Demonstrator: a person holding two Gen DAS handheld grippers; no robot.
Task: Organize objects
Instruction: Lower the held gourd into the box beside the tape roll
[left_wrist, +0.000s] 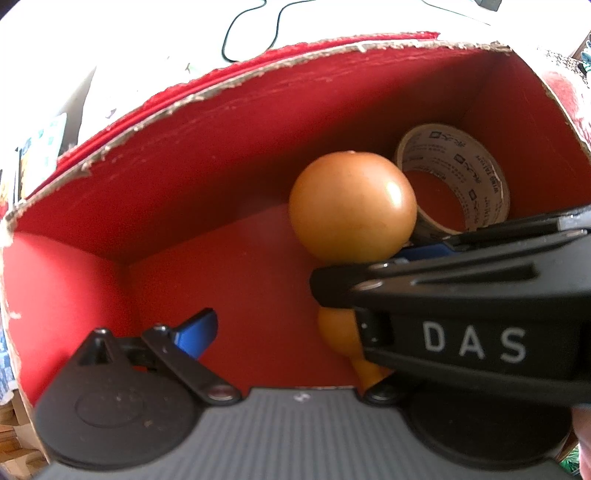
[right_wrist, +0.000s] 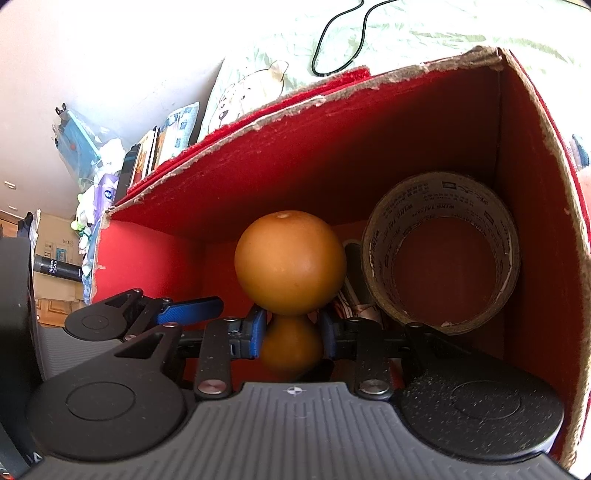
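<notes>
Red cardboard walled the box (right_wrist: 406, 122), torn along its rim, and both grippers reached down into it. The right gripper (right_wrist: 293, 338) had its jaws clenched on the narrow waist of an orange wooden, gourd-shaped piece (right_wrist: 290, 262), holding it upright over the box floor, probably so it could be set down standing beside the roll of tape (right_wrist: 441, 251) leaning in the far right corner. The left gripper (left_wrist: 295, 288) hovered just beside it, jaws spread and empty, seemingly ready to steady the piece once released.
</notes>
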